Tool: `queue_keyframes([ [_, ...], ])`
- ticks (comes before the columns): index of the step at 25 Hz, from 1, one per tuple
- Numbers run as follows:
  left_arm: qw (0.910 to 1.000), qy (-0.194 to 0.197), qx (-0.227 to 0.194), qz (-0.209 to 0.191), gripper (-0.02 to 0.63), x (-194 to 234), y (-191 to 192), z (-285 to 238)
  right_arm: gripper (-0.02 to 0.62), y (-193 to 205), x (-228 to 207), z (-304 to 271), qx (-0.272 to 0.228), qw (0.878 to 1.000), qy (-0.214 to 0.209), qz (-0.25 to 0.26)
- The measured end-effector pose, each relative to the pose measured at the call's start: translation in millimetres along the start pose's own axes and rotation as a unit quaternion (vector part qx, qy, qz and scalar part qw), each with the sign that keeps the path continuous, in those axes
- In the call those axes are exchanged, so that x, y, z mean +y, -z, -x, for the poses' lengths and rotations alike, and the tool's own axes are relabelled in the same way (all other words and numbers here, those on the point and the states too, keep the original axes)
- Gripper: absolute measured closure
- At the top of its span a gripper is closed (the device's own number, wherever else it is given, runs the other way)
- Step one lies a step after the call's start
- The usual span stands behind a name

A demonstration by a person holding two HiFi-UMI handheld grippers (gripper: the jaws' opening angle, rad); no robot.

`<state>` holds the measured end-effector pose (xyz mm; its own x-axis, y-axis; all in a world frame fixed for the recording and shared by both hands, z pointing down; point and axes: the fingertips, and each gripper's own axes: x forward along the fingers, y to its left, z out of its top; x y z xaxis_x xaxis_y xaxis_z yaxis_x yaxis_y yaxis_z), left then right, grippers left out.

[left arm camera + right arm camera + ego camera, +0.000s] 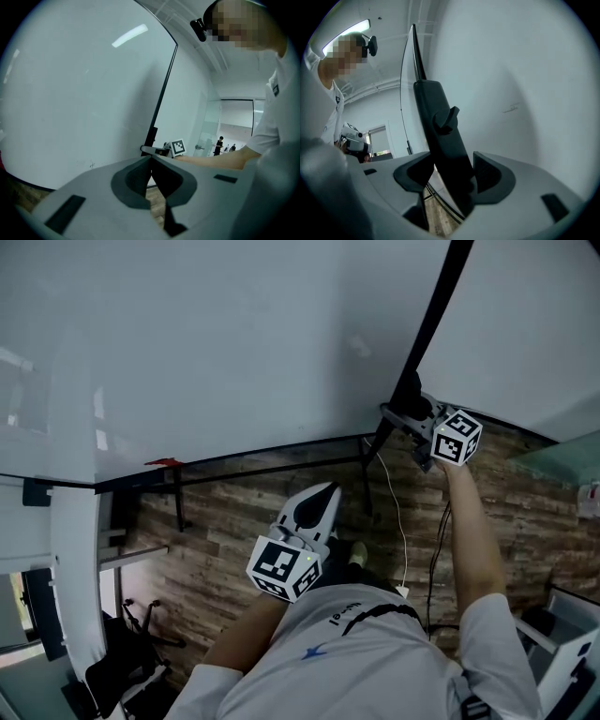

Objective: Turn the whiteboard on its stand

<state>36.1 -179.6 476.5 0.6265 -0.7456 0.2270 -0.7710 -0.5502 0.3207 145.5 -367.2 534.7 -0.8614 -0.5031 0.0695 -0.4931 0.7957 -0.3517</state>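
A wood-plank floor [225, 549] is seen below the person, and a white wall and a glass partition [208, 131] are seen farther off in the left gripper view. Most of the head view is filled by the whiteboard [234, 343]. It is tipped over the floor, and its black-framed lower edge runs across the frame. Just under that edge a black stand bar [272, 468] is seen. Bare floor lies open between this bar and the person's torso.

At the board's right edge a black side post [440, 136] rises, and a small knob [445, 119] is set on it. The right hand-held gripper [392, 414] is clenched on this post, which is taken between both jaw pads in the right gripper view.

The left hand-held gripper [330, 491] is held near the person's chest, apart from the board. Its jaws are pressed together with nothing between them, and only floor is seen past them.

A thin white cable [398, 521] is laid on the floor near the post. A small red item [167, 462] is seen at the board's lower edge, but what it is cannot be told.

A faint mark [92, 165] is seen on the board's face and cannot be read. Black-and-white square patterns are carried on each marker cube. The shirt lettering is seen only in part.
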Motion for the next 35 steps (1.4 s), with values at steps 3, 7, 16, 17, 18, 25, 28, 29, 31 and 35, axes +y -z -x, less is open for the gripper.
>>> queue_keyframes([
  [3, 0.9999, -0.011, -0.005, 0.001, 0.603, -14.9, 8.3, 15.7, 0.344, 8.1, 16.5, 10.5, -0.004, 1.000, 0.004, -0.002],
  [7, 0.9997, -0.022, -0.013, 0.002, 0.603, -30.2, 16.2, 32.0, 0.344, 15.9, 35.5, 21.6, -0.006, 1.000, 0.012, -0.002],
  [16, 0.9990, -0.039, -0.020, 0.001, 0.603, -55.2, 23.4, 56.3, 0.344, 26.1, 64.3, 45.1, -0.006, 1.000, 0.031, -0.003],
  [17, 0.9990, -0.040, -0.020, 0.000, 0.603, -56.8, 23.8, 59.1, 0.342, 27.3, 67.5, 47.6, -0.007, 0.999, 0.032, -0.004],
  [18, 0.9990, -0.040, -0.019, -0.001, 0.603, -58.3, 24.4, 61.8, 0.343, 29.0, 70.7, 50.2, -0.008, 0.999, 0.034, -0.004],
  [25, 0.9995, -0.022, -0.021, -0.006, 0.603, -58.4, 19.8, 81.7, 0.337, 37.5, 87.9, 61.5, -0.016, 0.998, 0.057, -0.004],
  [28, 0.9997, -0.012, -0.021, -0.007, 0.603, -53.5, 20.3, 94.8, 0.334, 40.4, 92.9, 66.3, -0.019, 0.998, 0.067, -0.001],
  [29, 0.9997, -0.009, -0.021, -0.007, 0.603, -51.2, 20.4, 99.1, 0.334, 40.7, 94.2, 67.8, -0.020, 0.997, 0.071, 0.001],
  [31, 0.9998, -0.001, -0.018, -0.008, 0.603, -45.7, 20.8, 107.1, 0.333, 41.8, 96.4, 70.4, -0.023, 0.997, 0.077, 0.002],
  [35, 0.9998, 0.015, -0.009, -0.007, 0.603, -36.8, 21.0, 121.7, 0.330, 48.3, 100.5, 75.1, -0.011, 0.996, 0.093, -0.007],
])
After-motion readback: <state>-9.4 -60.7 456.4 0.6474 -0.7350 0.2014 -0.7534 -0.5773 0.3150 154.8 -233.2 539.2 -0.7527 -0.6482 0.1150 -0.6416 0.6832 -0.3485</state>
